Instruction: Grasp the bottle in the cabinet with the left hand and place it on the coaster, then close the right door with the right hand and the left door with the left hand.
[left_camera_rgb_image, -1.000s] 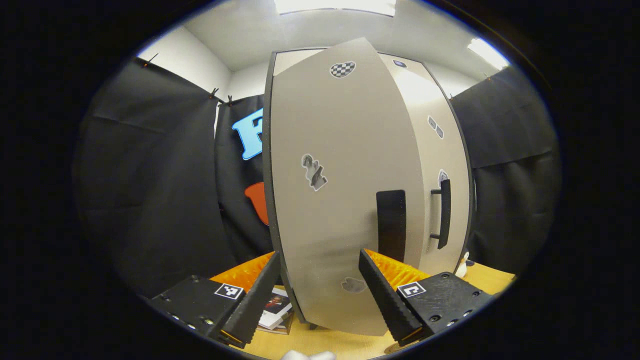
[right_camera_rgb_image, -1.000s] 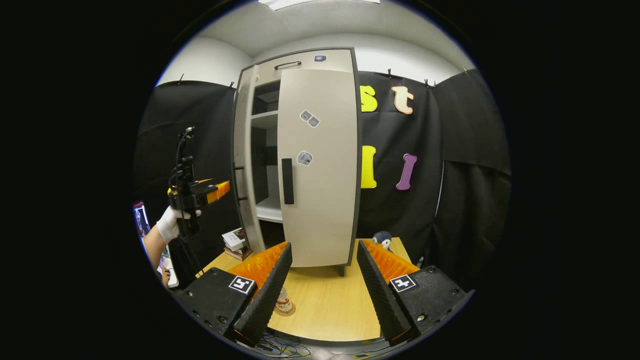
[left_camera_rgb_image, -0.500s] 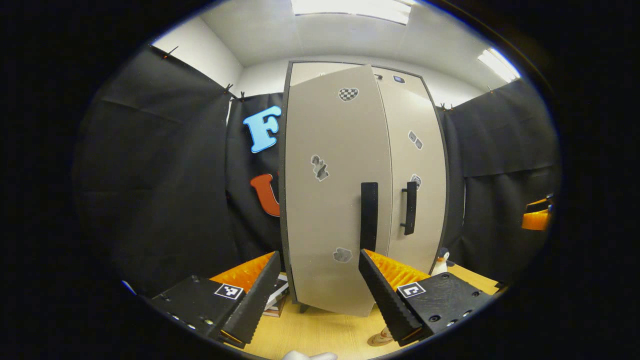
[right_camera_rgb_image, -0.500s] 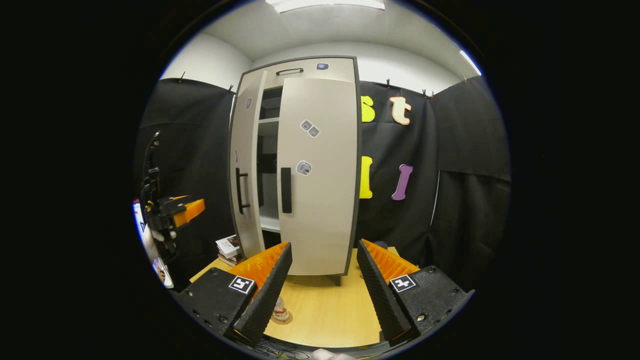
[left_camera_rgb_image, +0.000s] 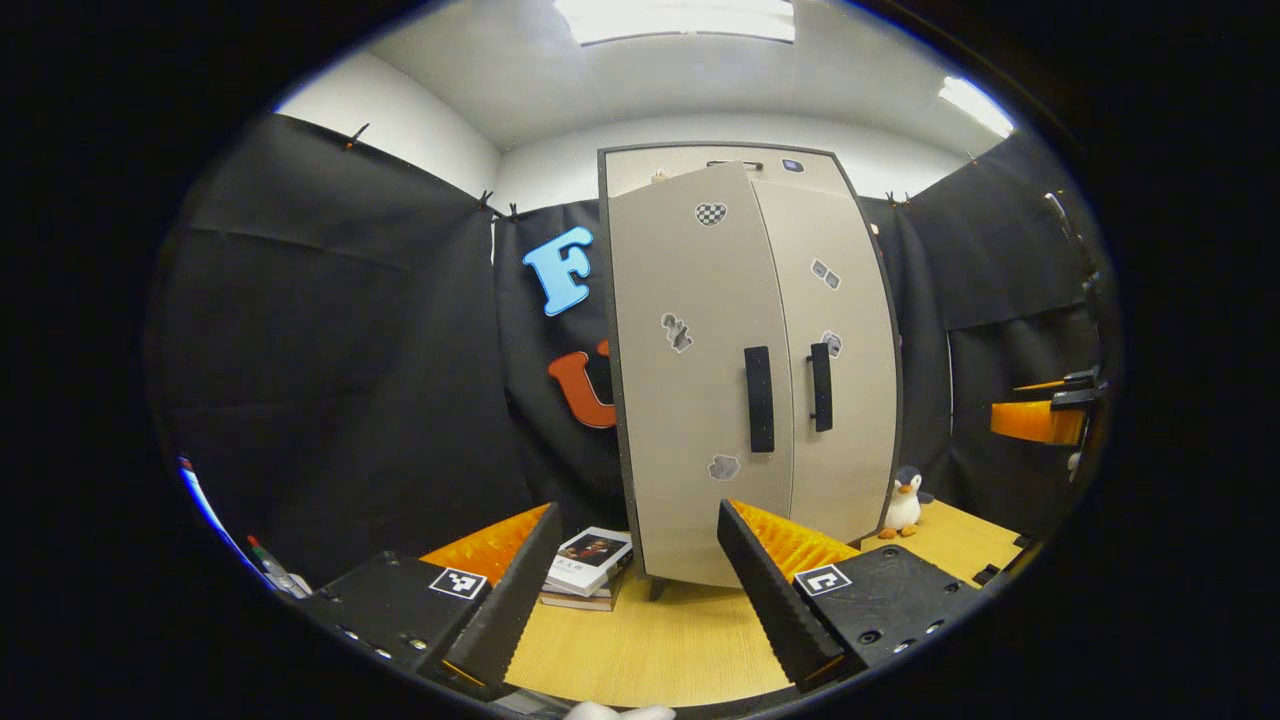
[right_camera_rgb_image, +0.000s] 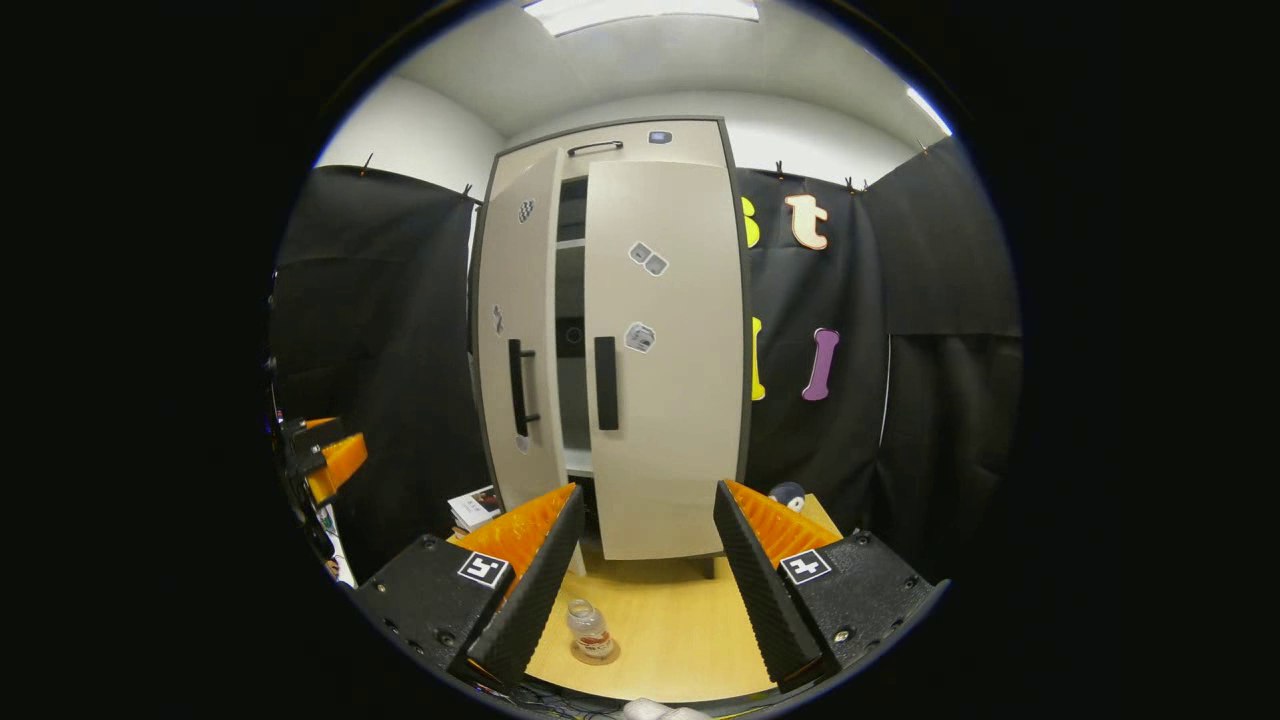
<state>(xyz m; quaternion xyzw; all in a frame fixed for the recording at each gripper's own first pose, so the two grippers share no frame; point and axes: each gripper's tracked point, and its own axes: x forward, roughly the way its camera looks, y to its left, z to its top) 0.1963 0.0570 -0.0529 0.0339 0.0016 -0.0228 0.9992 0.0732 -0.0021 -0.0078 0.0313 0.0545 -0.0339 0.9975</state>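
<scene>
The beige cabinet's left door (right_camera_rgb_image: 520, 330) stands slightly ajar, with a dark gap between it and the right door (right_camera_rgb_image: 665, 350), which lies flush. In the left gripper view the left door (left_camera_rgb_image: 690, 380) and right door (left_camera_rgb_image: 840, 370) look almost level, their black handles side by side. A small clear bottle (right_camera_rgb_image: 589, 628) stands upright on a round coaster (right_camera_rgb_image: 600, 657) on the wooden table (right_camera_rgb_image: 670, 620). My left gripper (left_camera_rgb_image: 637, 520) is open and empty, well back from the cabinet. My right gripper (right_camera_rgb_image: 647, 495) is open and empty too, above the table in front of the cabinet.
A stack of books (left_camera_rgb_image: 590, 565) lies left of the cabinet's foot and a penguin toy (left_camera_rgb_image: 905, 500) stands at its right. The other gripper (left_camera_rgb_image: 1040, 420) shows far right in the left gripper view, and the other gripper (right_camera_rgb_image: 325, 465) far left in the right gripper view.
The left door has swung from wide open to nearly shut. My left gripper has drawn back from it and dropped lower. The right gripper has barely moved.
</scene>
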